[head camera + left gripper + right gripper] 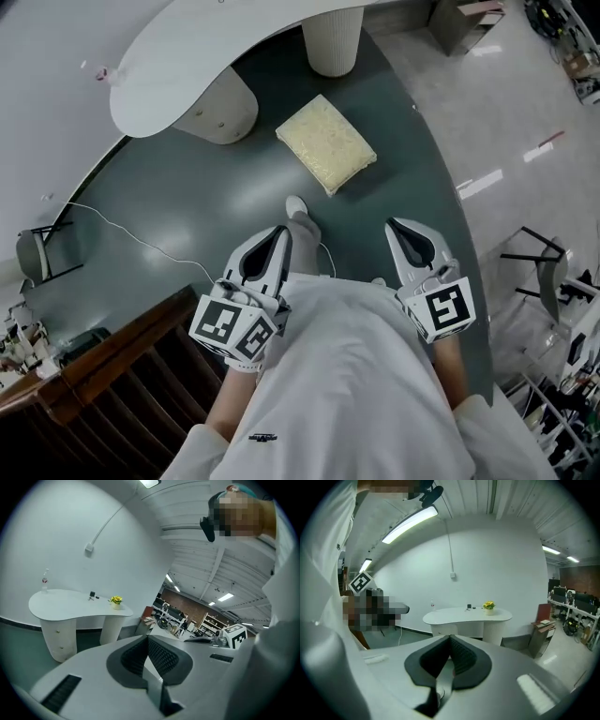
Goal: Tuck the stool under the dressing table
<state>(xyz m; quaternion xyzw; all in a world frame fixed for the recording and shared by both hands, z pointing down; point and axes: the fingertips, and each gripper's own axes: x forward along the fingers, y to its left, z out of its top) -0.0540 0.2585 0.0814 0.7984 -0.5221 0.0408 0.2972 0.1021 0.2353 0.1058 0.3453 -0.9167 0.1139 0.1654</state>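
Observation:
The white kidney-shaped dressing table [183, 66] stands at the top of the head view on two pale pedestals. The stool [326, 143], a cream fluffy cushion, sits on the dark green floor in front of it, outside the table's edge. Both grippers hang close to the person's body, well short of the stool. My left gripper [280, 231] is shut with nothing in it, and so is my right gripper [395, 226]. The left gripper view shows the table [75, 605] beyond my shut left gripper [146, 642]. The right gripper view shows the table [466, 616] beyond my shut right gripper [450, 645]. The stool is hidden in both gripper views.
A dark wooden cabinet [103, 375] stands at the lower left, and a white cable [141, 234] trails over the green floor. A black chair frame [539, 258] and shelving are at the right on pale tiles. A small cabinet [464, 23] stands beside the table. Yellow flowers [488, 605] sit on the tabletop.

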